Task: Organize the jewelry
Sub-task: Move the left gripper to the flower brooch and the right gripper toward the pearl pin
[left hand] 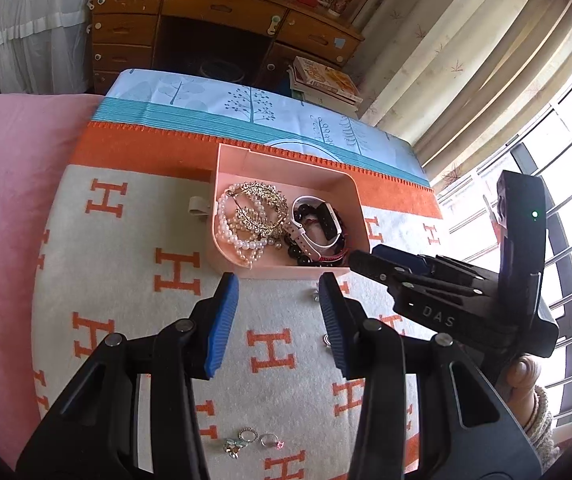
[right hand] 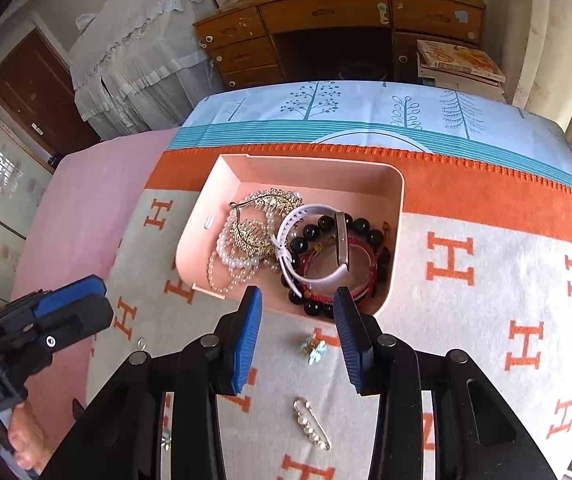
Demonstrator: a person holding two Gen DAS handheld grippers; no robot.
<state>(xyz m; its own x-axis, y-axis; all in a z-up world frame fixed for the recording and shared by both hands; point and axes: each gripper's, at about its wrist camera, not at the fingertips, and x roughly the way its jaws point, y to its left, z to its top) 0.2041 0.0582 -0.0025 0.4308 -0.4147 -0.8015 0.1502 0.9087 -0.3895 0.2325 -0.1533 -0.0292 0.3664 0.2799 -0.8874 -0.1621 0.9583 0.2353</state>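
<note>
A pink jewelry box sits on the H-patterned blanket and holds a pearl strand, gold hair combs, a white watch and black bead bracelets. My left gripper is open and empty just short of the box's near wall. My right gripper is open and empty over the box's near edge; it shows in the left wrist view. Rings, a teal brooch and a pearl pin lie loose on the blanket.
The blanket lies over a pink bed and a blue tree-print cloth. A wooden desk with stacked books stands behind. Window bars are at the right. Small pieces lie by the left fingers.
</note>
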